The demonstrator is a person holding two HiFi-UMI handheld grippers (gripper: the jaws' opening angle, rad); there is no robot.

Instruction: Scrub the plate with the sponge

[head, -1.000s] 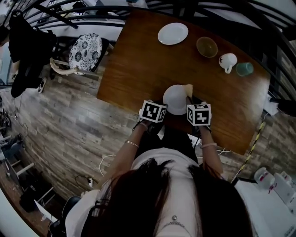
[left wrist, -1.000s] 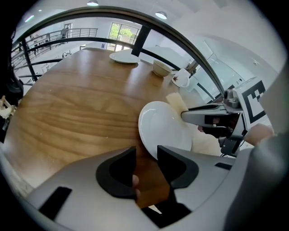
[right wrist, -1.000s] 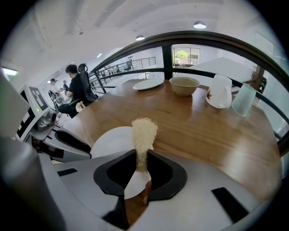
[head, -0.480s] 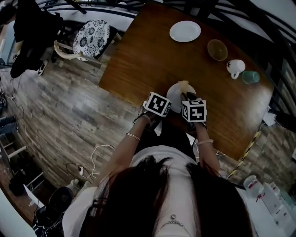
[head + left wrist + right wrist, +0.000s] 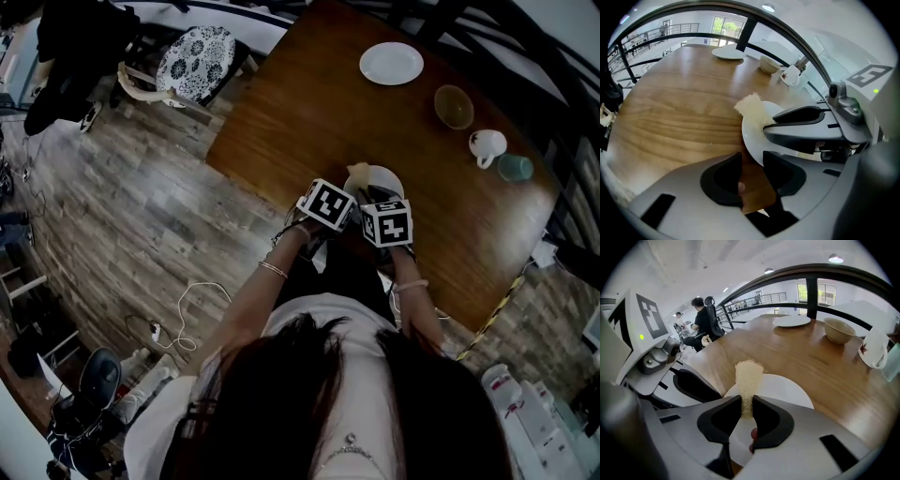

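By the near edge of the table point(image 5: 281, 112), the left gripper point(image 5: 752, 161) tilts steeply down, clamped on the rim of the plate point(image 5: 754, 133). Just beside it, the right gripper point(image 5: 747, 405), equally steep, pinches the sponge point(image 5: 748, 378) over the plate.

From the head view, the near half of the plate point(image 5: 386, 175) hides under the two marker cubes point(image 5: 326, 204). Only a tip of the sponge point(image 5: 357, 171) peeks out there. In the left gripper view, the right gripper point(image 5: 769, 125) covers the plate's right side. In the right gripper view, the sponge's bottom end is tucked away between the jaws. The green-blue cup point(image 5: 891, 363) is cut off by the picture's edge. The far-off people point(image 5: 701, 317) are too small to make out.
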